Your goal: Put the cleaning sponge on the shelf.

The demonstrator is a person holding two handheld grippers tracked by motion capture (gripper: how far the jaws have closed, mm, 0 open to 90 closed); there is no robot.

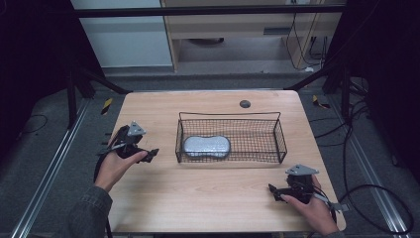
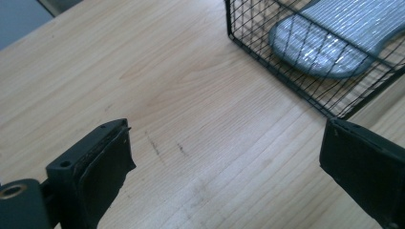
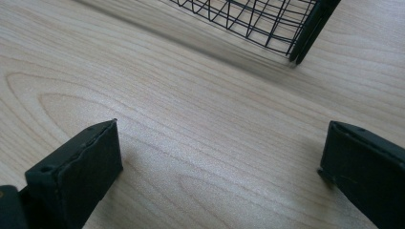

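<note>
Both your tools, the left tool (image 1: 151, 154) and the right tool (image 1: 274, 191), sit wide open and empty on the counter (image 1: 213, 198), the grey sponge (image 1: 206, 147) lies in the wire basket (image 1: 280, 141), so approach over the rim.

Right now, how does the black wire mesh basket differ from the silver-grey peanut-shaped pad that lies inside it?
The black wire mesh basket is an open, see-through rectangle with straight walls; the silver-grey peanut-shaped pad is solid, flat and rounded, with a narrowed middle. The basket is much larger: the pad covers only its left end. The basket stands on the wooden table; the pad lies in the basket. Neither is touched by a gripper.
</note>
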